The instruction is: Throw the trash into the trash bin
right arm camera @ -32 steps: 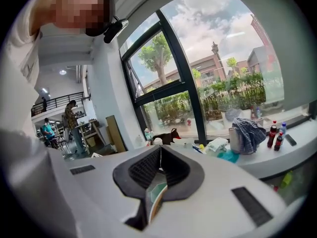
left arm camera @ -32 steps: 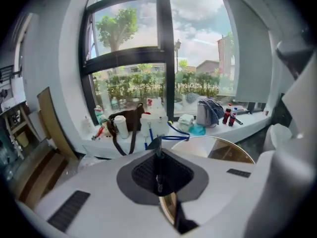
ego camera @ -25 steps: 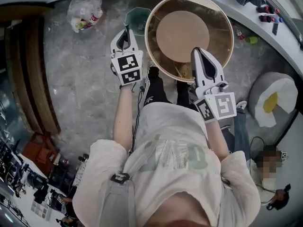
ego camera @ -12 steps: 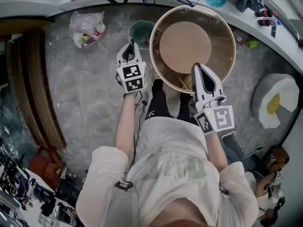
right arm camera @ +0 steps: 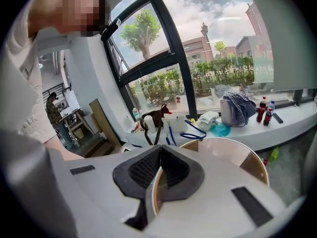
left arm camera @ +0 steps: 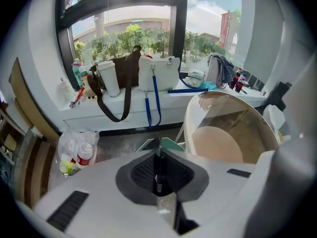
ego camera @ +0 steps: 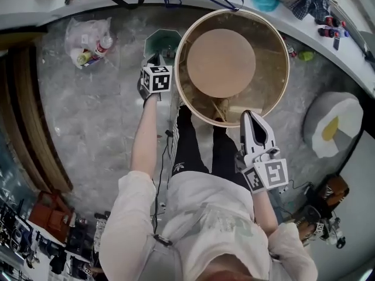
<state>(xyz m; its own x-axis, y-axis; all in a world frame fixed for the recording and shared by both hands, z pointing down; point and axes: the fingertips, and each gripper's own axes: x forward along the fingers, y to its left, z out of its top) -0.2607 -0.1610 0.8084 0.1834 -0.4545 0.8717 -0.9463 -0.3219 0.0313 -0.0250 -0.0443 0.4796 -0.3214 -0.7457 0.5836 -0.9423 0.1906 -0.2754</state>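
Observation:
A green trash bin (ego camera: 163,40) stands on the grey floor beside a round wooden table (ego camera: 275,86). My left gripper (ego camera: 154,63) points steeply down right at the bin's near rim, with the arm stretched low. In the left gripper view the left gripper (left arm camera: 158,155) is shut, and the bin's green edge (left arm camera: 171,143) peeks out just past its tips. A thin dark sliver shows in the seam; I cannot tell what it is. My right gripper (ego camera: 249,116) hovers at the table's near edge, and the right gripper (right arm camera: 158,152) is shut with nothing in it.
A clear plastic bag with bottles (ego camera: 87,40) lies on the floor left of the bin, the same bag (left arm camera: 75,150). Bags and bottles line the white window ledge (left arm camera: 124,110). An egg-shaped cushion (ego camera: 331,127) lies at the right.
My left gripper has dropped low towards the green bin and tipped more steeply down. The right gripper has sunk and drawn back from over the table to its near edge.

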